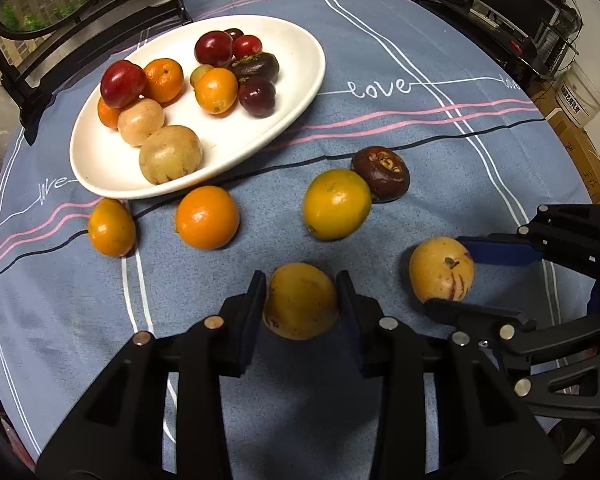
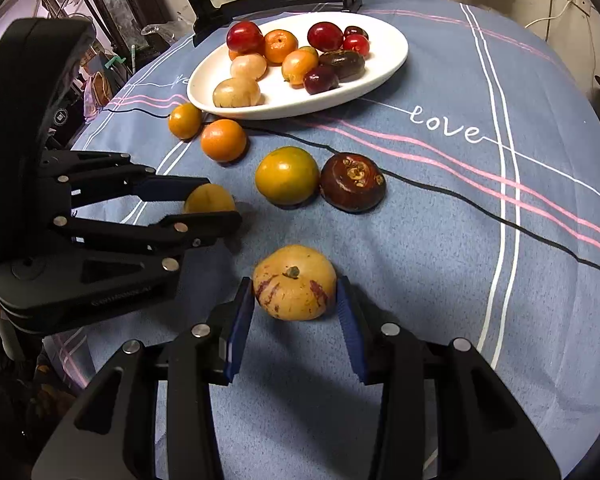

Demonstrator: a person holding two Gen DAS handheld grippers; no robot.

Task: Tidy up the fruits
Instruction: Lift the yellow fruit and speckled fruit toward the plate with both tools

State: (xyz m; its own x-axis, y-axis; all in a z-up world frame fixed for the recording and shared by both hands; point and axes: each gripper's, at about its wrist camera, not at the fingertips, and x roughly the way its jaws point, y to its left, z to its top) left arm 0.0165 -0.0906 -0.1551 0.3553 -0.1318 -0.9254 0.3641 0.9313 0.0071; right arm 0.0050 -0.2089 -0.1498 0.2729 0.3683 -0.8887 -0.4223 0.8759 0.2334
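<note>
Left wrist view: the left claw (image 1: pixel 301 300) pinches a plain yellow round fruit (image 1: pixel 300 302); the right claw (image 2: pixel 296 304) clasps a purple-streaked yellow fruit (image 2: pixel 294 282). Smooth skins could slip during lifting. Ahead, the white oval plate (image 1: pixel 292 92) is crowded; loose oranges between could get knocked. Open blue-clothed surface (image 2: pixel 440 260) lies right of the claws.

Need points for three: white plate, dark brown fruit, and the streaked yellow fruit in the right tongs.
white plate (image 1: pixel 292 120): left wrist view, bare rim.
dark brown fruit (image 2: pixel 352 184): right wrist view, top face.
streaked yellow fruit (image 2: pixel 296 284): right wrist view, front skin.
</note>
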